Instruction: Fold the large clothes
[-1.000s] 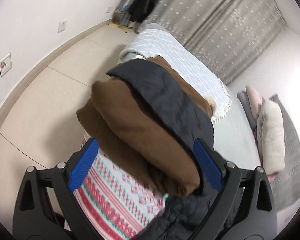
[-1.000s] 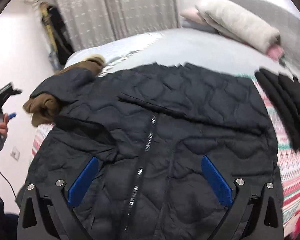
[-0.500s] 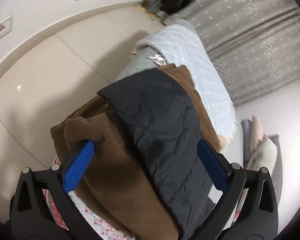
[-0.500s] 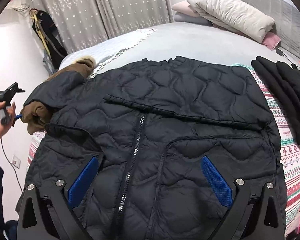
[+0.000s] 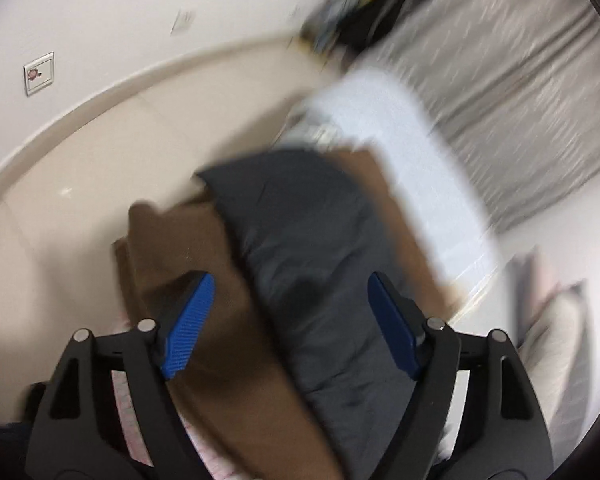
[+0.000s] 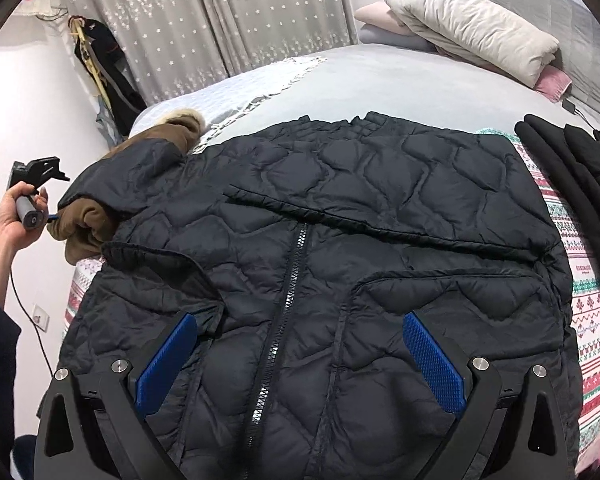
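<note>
Our left gripper [image 5: 290,322] spread, empty, hovering over sleeve [image 5: 300,248] draped on brown fleece garment [image 5: 204,264]. Right gripper [image 6: 300,360] spread above black quilted puffer jacket [image 6: 340,240], flat on bed [image 6: 400,80]. We judge jacket light, soft, slippery; pinch sleeve cuff.

Left wrist view is motion-blurred; the brown garment [image 5: 228,320] hides beneath the jacket sleeve [image 5: 316,264], its shape unreadable.
</note>
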### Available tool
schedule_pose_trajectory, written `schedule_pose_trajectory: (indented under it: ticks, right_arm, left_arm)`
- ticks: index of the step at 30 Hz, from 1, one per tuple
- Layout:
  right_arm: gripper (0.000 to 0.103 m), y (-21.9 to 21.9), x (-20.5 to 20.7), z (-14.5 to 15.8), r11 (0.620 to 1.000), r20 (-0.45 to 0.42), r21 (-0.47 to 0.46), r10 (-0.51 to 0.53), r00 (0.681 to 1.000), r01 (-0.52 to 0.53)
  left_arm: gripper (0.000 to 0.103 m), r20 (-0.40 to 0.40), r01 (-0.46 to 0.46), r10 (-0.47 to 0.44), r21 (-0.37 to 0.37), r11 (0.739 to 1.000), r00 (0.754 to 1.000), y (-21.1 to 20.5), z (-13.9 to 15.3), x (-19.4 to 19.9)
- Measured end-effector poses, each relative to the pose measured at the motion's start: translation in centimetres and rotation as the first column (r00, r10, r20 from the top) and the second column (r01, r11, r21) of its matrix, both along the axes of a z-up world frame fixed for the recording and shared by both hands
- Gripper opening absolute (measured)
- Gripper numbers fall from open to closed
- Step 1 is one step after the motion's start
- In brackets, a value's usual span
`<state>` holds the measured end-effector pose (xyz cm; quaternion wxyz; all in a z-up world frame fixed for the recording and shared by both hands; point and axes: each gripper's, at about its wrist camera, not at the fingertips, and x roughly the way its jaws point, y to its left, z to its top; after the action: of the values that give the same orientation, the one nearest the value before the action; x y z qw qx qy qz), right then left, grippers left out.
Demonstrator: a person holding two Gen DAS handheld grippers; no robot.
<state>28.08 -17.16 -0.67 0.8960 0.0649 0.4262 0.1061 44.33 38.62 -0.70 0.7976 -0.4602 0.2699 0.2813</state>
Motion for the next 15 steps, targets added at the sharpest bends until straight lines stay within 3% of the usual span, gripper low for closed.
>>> schedule_pose_trajectory:
  ticks: [2, 4, 5, 8, 10, 12, 15]
  right_arm:
    - [0.103, 0.0, 0.0, 0.0, 1.0, 0.001, 0.002, 0.001, 1.0, -0.001]
    - [0.103, 0.0, -0.1, 0.1, 1.0, 0.0, 0.007, 0.006, 1.0, -0.006]
    - [0.103, 0.1, -0.1, 0.1, 1.0, 0.0, 0.008, 0.007, 1.0, -0.007]
    - [0.103, 0.0, 0.0, 0.0, 1.0, 0.002, 0.008, 0.005, 1.0, -0.005]
    - [0.103, -0.2, 0.1, 0.0, 1.0, 0.002, 0.009, -0.004, 1.0, 0.004]
    - [0.103, -0.5, 0.3, -0.1, 1.0, -0.003, 0.015, -0.016, 1.0, 0.016]
    - [0.103, -1.0, 0.5, -0.1, 0.999, -0.01, 0.029, -0.024, 1.0, 0.025]
  left_arm:
    - [0.088, -0.012, 0.072, -0.072, -0.012, 0.997, 0.997, -0.1, -0.4, 1.2]
    - [0.088, -0.065, 0.163, -0.173, -0.137, 0.977, 0.983, 0.4, -2.4, 3.0]
    - [0.088, -0.063, 0.152, -0.164, -0.154, 0.976, 0.985, 0.4, -2.9, 3.0]
    - [0.084, 0.029, 0.101, -0.098, -0.083, 0.991, 0.995, 0.7, -2.6, 2.2]
    - [0.034, 0.032, 0.106, -0.105, -0.05, 0.993, 0.994, 0.7, -2.2, 2.2]
    - [0.01, 0.056, 0.142, -0.14, -0.031, 0.989, 0.989, 0.7, -1.6, 2.3]
    - [0.008, 0.149, 0.125, -0.135, 0.072, 0.989, 0.98, -0.6, 1.2, 1.4]
